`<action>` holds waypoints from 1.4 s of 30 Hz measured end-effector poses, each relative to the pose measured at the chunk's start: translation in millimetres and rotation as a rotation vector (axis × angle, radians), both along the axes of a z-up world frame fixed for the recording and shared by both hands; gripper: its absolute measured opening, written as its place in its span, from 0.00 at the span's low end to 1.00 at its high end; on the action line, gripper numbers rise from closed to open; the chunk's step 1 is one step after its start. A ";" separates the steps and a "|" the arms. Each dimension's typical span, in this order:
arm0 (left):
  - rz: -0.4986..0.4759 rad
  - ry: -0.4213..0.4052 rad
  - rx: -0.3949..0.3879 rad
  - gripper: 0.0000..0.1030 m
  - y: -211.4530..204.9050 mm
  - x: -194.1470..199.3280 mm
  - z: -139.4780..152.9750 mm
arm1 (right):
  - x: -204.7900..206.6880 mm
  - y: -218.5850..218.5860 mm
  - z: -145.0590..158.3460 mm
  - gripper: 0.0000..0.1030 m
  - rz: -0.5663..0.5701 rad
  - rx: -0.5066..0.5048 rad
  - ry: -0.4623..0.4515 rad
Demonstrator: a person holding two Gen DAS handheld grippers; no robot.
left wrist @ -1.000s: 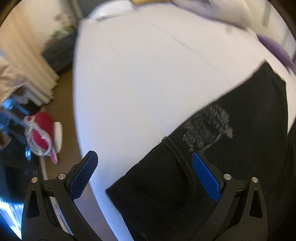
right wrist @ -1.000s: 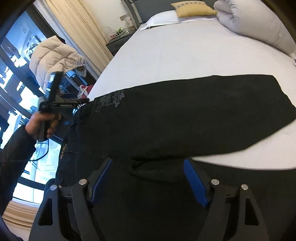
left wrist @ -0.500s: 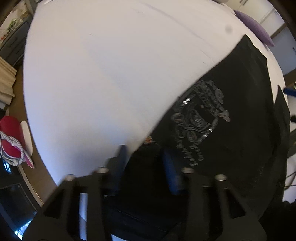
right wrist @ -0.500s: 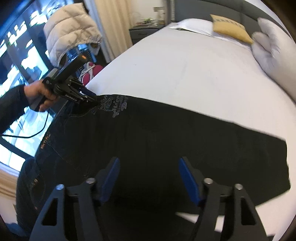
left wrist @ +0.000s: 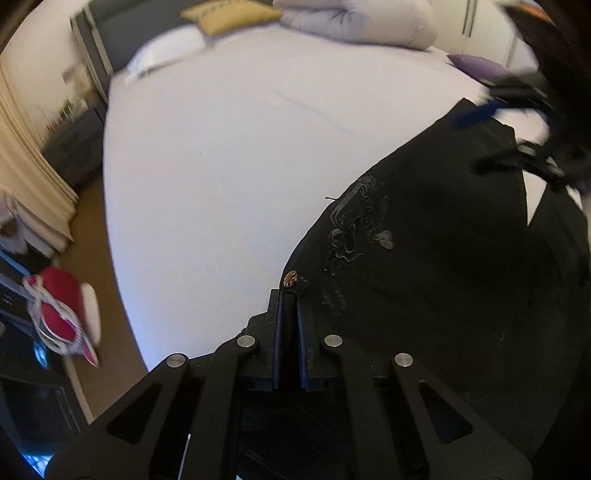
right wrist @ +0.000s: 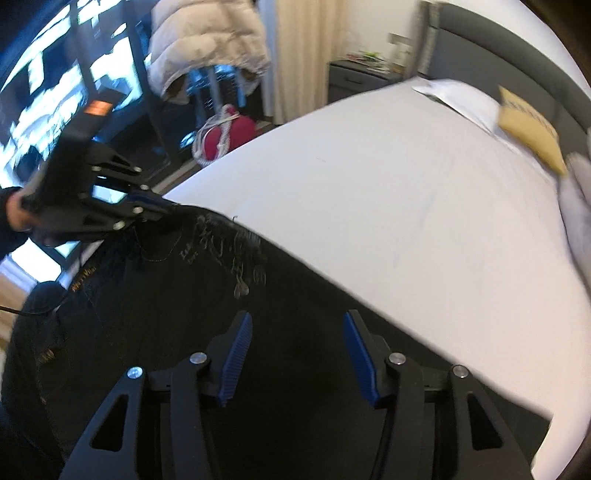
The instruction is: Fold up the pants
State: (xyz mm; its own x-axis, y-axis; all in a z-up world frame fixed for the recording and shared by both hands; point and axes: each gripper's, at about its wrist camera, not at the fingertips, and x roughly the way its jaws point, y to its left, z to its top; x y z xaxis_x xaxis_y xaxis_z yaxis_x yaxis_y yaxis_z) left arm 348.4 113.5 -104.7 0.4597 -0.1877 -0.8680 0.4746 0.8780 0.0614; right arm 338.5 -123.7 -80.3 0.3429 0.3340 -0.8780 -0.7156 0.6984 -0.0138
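Black pants (left wrist: 424, 280) with a silver print lie across the near part of a white bed (left wrist: 221, 166). My left gripper (left wrist: 289, 295) is shut on the waistband corner, just below a copper button (left wrist: 290, 277). In the right wrist view the left gripper (right wrist: 162, 203) pinches that corner at the bed's left edge. My right gripper (right wrist: 297, 328) is open and empty, hovering over the middle of the pants (right wrist: 258, 332). It also shows blurred at the far end in the left wrist view (left wrist: 476, 114).
Pillows and a yellow cushion (left wrist: 229, 18) lie at the headboard, with a rolled duvet (left wrist: 354, 18) beside them. A red shoe (left wrist: 59, 314) sits on the floor left of the bed. Curtains, a nightstand (right wrist: 358, 74) and a white jacket (right wrist: 207, 40) stand beyond.
My left gripper went from open to shut on the waistband corner. My right gripper stayed open and moved left along the pants toward the waist end.
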 end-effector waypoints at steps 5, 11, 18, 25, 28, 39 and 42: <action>-0.012 -0.104 0.049 0.05 -8.4 -41.3 -9.3 | 20.5 28.6 -13.4 0.54 0.112 -0.103 0.015; -0.015 -0.127 0.047 0.05 -21.4 -60.7 -3.4 | 43.3 47.6 -30.3 0.54 0.166 -0.161 0.066; -0.013 -0.133 0.048 0.05 -21.5 -63.4 0.8 | 59.0 52.3 -44.4 0.23 0.165 -0.145 0.194; 0.010 -0.128 0.019 0.05 -20.0 -67.1 5.9 | 37.3 44.4 -28.5 0.09 0.110 -0.039 0.209; 0.024 -0.123 0.003 0.05 -19.3 -73.5 7.7 | 22.3 51.4 -22.7 0.08 0.105 0.004 0.203; -0.018 -0.111 -0.011 0.05 -31.9 -154.2 17.0 | -66.3 61.7 -15.8 0.08 0.169 0.084 0.221; -0.042 -0.108 -0.008 0.05 -36.6 -185.9 17.6 | -109.7 52.4 -10.3 0.08 0.210 0.033 0.173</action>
State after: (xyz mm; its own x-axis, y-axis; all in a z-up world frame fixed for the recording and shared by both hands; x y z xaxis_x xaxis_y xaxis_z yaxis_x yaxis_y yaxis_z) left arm 162.5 77.0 -87.0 0.5420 -0.2149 -0.8124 0.5017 0.8583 0.1076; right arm 228.7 -71.2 -90.6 0.1088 0.4117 -0.9048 -0.8347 0.5322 0.1418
